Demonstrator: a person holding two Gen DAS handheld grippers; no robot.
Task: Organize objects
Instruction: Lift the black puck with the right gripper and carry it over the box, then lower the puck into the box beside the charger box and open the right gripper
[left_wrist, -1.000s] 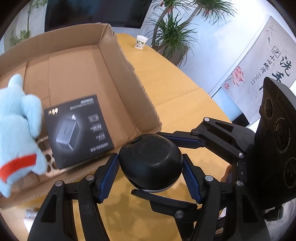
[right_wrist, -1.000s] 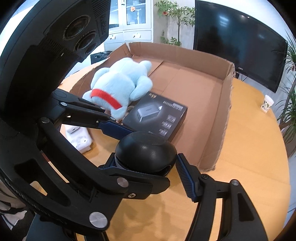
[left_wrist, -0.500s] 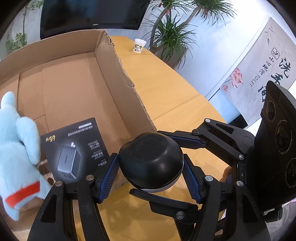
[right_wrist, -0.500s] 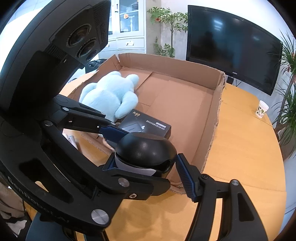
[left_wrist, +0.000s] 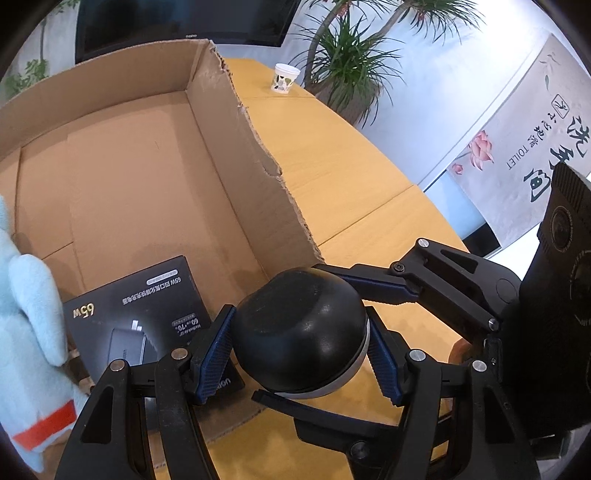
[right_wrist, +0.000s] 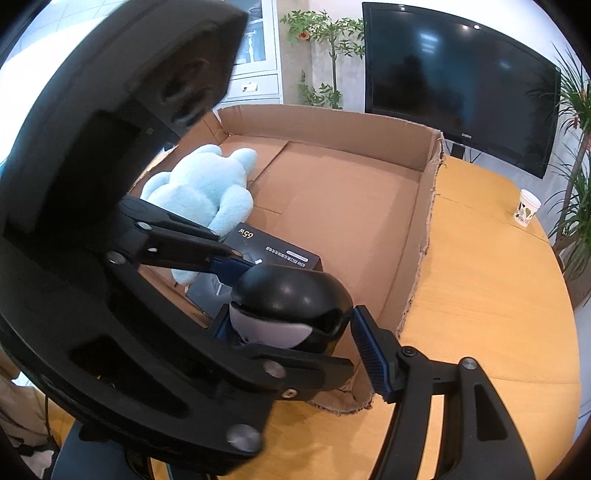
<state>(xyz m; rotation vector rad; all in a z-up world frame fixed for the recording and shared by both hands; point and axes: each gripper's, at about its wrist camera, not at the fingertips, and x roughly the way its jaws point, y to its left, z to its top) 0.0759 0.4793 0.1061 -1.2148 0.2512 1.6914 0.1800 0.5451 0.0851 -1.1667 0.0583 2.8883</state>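
A black dome-shaped object (left_wrist: 301, 332) with a pale grey lower band is held above the near right corner of the cardboard box (left_wrist: 255, 155), clamped from two directions at once. The left gripper (left_wrist: 301, 354) has its jaws closed on the dome, with the blue ribbed pads (left_wrist: 214, 354) pressed against its left and right flanks. The right gripper (right_wrist: 295, 291) is also closed on the same dome (right_wrist: 291, 291): in the left wrist view one of its fingers lies against the far side of the dome and the other runs beneath the grey band, while in the right wrist view the near blue pad (right_wrist: 371, 350) touches the rim of the dome. The box is open at the top, with a torn, ragged right wall, and it rests on a yellow wooden table (left_wrist: 332, 147). On the box floor, directly behind the dome, lies a flat black charger box (left_wrist: 133, 321) printed with "65W". A light blue plush toy (right_wrist: 199, 192) with a red band lies just beside the charger box, at the left side of the cardboard box. A paper cup (left_wrist: 284, 77) stands on the table beyond the box, well apart from it. A dark monitor (right_wrist: 458, 77) and potted plants (left_wrist: 347, 62) stand behind the table.
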